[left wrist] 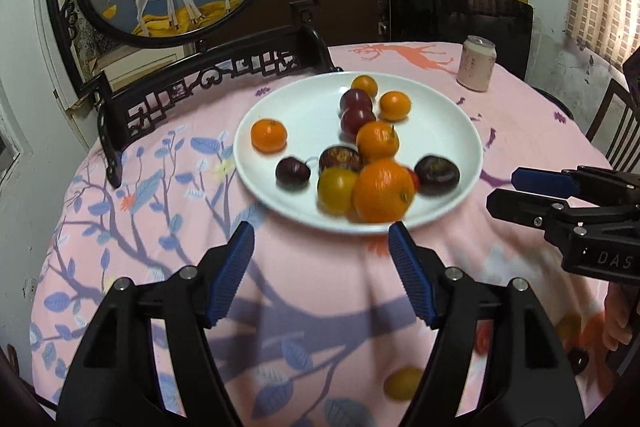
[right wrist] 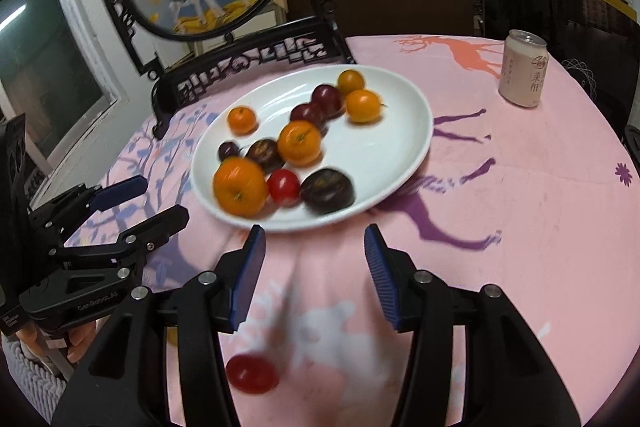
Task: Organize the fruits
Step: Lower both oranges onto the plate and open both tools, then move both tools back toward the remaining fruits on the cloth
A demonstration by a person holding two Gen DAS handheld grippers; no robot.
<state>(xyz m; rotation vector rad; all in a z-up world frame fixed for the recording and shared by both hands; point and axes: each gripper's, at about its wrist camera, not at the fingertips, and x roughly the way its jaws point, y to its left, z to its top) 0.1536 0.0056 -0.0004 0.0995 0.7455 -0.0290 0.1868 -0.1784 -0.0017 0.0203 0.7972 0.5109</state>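
Left wrist view first: we hold the left gripper (left wrist: 321, 241) just short of the near rim of the white plate (left wrist: 280, 107), its blue-padded jaws spread wide with nothing between them. On the plate we count a large orange (left wrist: 383, 190) at the near edge, touching a yellow-green fruit (left wrist: 336, 188) on its left, with a dark plum (left wrist: 436, 175) to its right and a small dark plum (left wrist: 292, 172) further left. A lone orange (left wrist: 269, 135) sits apart near the plate's left rim. Our right gripper (left wrist: 505, 192) reaches in from the right edge, beside the plate, its jaws parted and holding nothing. On the pink tablecloth (left wrist: 540, 115) close to us lies a yellowish fruit (left wrist: 403, 382), blurred, and a pink can (left wrist: 477, 63) stands upright beyond the plate. Right wrist view next: we see the right gripper (right wrist: 315, 241) spread open and bare before the plate (right wrist: 396, 143), whose near edge carries the large orange (right wrist: 239, 186), a red tomato (right wrist: 283, 187) touching it, and the dark plum (right wrist: 326, 191) just beside that. A second red tomato (right wrist: 252, 373) lies on the tablecloth (right wrist: 540, 207) close below the left jaw, off the plate. Our left gripper (right wrist: 158, 202) shows at the left, open and holding nothing, and the can (right wrist: 523, 73) stands far right.
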